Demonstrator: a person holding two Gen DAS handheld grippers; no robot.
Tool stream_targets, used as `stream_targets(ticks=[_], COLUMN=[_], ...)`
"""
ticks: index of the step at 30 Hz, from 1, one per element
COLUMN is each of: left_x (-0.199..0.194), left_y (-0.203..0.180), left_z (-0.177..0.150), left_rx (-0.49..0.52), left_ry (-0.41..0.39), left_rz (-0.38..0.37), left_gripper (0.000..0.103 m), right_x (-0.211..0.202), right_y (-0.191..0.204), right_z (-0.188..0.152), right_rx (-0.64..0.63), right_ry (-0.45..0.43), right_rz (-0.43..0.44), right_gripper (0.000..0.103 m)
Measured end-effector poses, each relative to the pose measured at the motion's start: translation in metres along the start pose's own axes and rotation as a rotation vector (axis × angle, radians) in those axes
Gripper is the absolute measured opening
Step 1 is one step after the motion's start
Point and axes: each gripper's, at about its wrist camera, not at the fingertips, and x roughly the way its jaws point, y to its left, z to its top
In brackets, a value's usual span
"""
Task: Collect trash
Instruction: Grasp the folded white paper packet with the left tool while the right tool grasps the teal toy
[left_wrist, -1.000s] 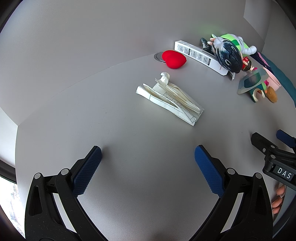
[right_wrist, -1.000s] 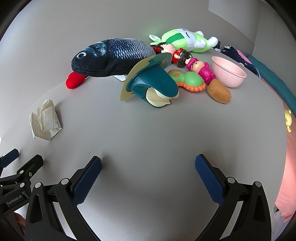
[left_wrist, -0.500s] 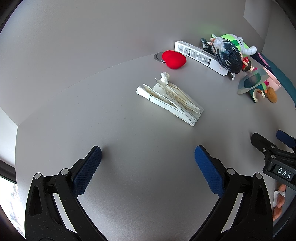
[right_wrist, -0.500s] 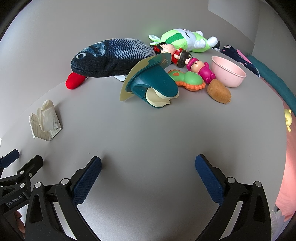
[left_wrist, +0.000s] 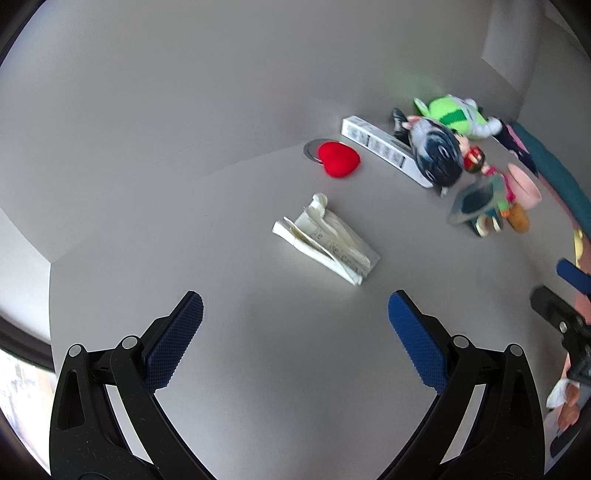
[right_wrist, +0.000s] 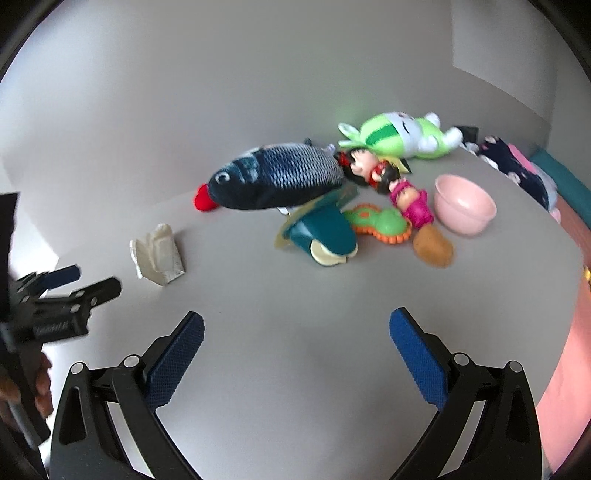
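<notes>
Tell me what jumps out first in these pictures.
The crumpled paper wrapper lies alone on the grey table, straight ahead of the open left gripper. Behind it sits a bright red heart. The toy heap is dominated by a dark plush fish, beyond the open right gripper.

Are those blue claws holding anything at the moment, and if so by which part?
Nothing is held. The left gripper and right gripper are both open, above the table.

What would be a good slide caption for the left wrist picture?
Open left gripper faces crumpled paper trash on a grey table, toys beyond.
</notes>
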Motion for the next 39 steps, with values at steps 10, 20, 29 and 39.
stream_targets(ticks=[10, 20, 29, 39], left_x=[0.04, 0.066, 0.052, 0.065], left_y=[-0.008, -0.02, -0.021, -0.024], left_z=[0.033, 0.04, 0.044, 0.037], left_rx=[-0.16, -0.189, -0.134, -0.103], left_ry=[0.12, 0.146, 0.067, 0.098], left_rz=[-0.004, 0.015, -0.094, -0.104], left_gripper=[0.097, 0.045, 0.013, 0.011], right_x=[0.011, 0.021, 0.059, 0.109], right_y=[-0.031, -0.026, -0.015, 0.011], right_z=[0.022, 0.03, 0.046, 0.059], right_rx=[0.073, -0.077, -0.22, -0.355], right_ry=[0.008, 0.028, 0.096, 0.152], right_rz=[0.051, 0.044, 0.09, 0.012], right_gripper=[0.095, 0.084, 0.066, 0.065])
